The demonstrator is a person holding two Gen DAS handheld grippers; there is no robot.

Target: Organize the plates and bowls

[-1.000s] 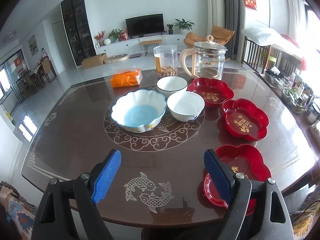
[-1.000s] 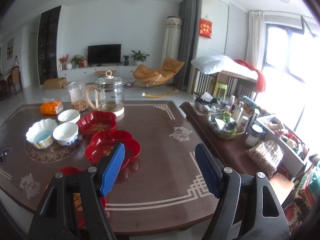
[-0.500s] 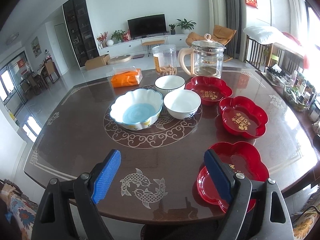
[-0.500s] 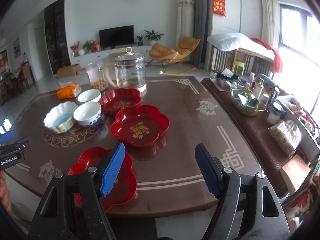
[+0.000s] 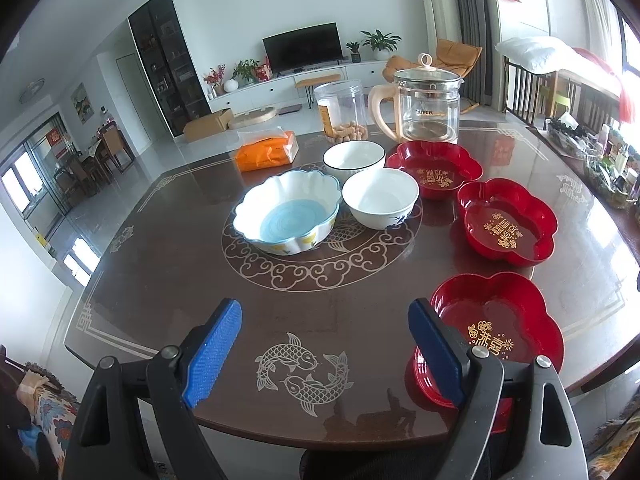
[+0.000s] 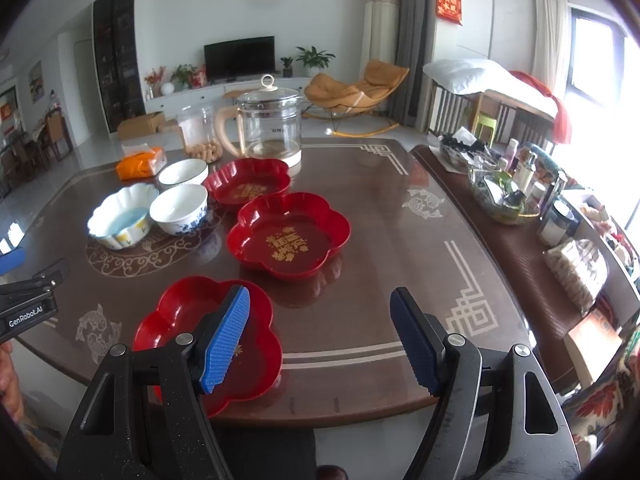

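Note:
Three red flower-shaped plates lie on the dark table: near (image 5: 496, 320) (image 6: 188, 312), middle (image 5: 506, 222) (image 6: 288, 236), far (image 5: 434, 170) (image 6: 250, 184). A scalloped white bowl with blue inside (image 5: 288, 210) (image 6: 122, 214) and two white bowls (image 5: 380, 198) (image 5: 354, 160) (image 6: 179, 208) (image 6: 183, 172) stand at the table's centre. My left gripper (image 5: 326, 354) is open and empty above the near edge, left of the near plate. My right gripper (image 6: 320, 340) is open and empty, its left finger over the near plate.
A glass kettle (image 5: 426, 106) (image 6: 268, 124), a clear jar (image 5: 342, 114) and an orange tissue pack (image 5: 266, 150) stand at the table's far side. A side counter with bottles and a basket (image 6: 504, 192) runs along the right. The left gripper's body (image 6: 28, 304) shows at the right wrist view's left edge.
Both grippers have pulled back and risen slightly. The right wrist view has swung left, bringing the near red plate under its left finger. Nothing on the table moved.

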